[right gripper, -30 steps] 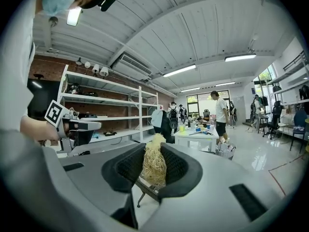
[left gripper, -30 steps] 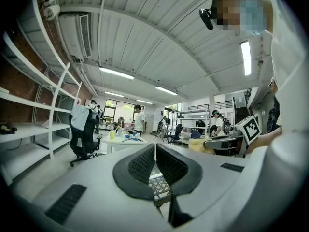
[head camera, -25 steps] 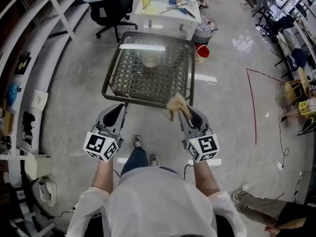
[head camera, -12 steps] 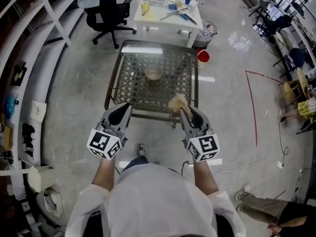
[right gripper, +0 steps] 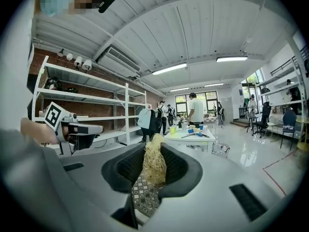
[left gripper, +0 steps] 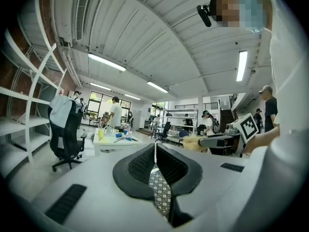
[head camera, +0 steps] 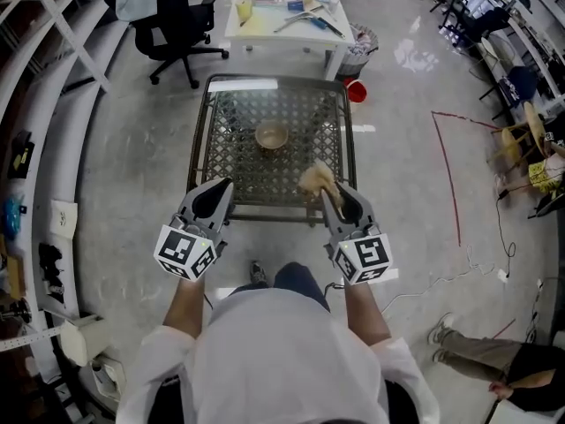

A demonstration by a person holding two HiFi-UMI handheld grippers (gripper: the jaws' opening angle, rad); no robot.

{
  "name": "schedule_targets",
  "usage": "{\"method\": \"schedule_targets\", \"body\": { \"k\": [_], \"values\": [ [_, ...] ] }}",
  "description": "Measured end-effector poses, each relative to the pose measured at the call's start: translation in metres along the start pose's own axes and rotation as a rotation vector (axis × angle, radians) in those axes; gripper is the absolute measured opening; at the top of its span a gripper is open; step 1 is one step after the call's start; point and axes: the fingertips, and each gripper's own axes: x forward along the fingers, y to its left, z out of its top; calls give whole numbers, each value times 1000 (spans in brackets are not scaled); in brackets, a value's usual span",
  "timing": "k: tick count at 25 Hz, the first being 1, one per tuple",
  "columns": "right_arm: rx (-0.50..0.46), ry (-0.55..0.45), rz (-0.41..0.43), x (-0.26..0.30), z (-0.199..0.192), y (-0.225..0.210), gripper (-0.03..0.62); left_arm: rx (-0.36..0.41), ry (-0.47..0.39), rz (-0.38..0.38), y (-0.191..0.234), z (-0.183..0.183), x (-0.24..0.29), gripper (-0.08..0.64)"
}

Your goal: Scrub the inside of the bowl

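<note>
Left gripper [head camera: 221,188]: your jaws are pressed flat together with nothing between them. It is level at the near left edge of the lattice table [head camera: 205,140].
Right gripper [head camera: 331,197]: your jaws are clenched on the scrubber [head camera: 316,179], a bundle of straw-coloured fibres sticking out past the tips, over the table's near right edge.
Bowl [head camera: 271,137]: tan, upright on the lattice table near its middle, well apart from both of your grippers (the scrubber is the closer of the two).
Writing: black-and-white square patterns on the marker cubes [head camera: 184,253], one cube per gripper. Print on the items on the white table [head camera: 256,26] is too small to read.
Counts: two grippers, one scrubber, one bowl, two tables.
Also counted: one black office chair [head camera: 172,16] at far left, and one red container [head camera: 356,91] on the floor by the lattice table's far right corner.
</note>
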Motion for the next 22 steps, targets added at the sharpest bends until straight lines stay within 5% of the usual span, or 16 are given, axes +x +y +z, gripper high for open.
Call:
{"method": "schedule_targets", "body": {
  "k": [22],
  "values": [
    [-12,-8,129,90,19,-98,100,-4,-8,111,32,19,109,35]
  ]
}}
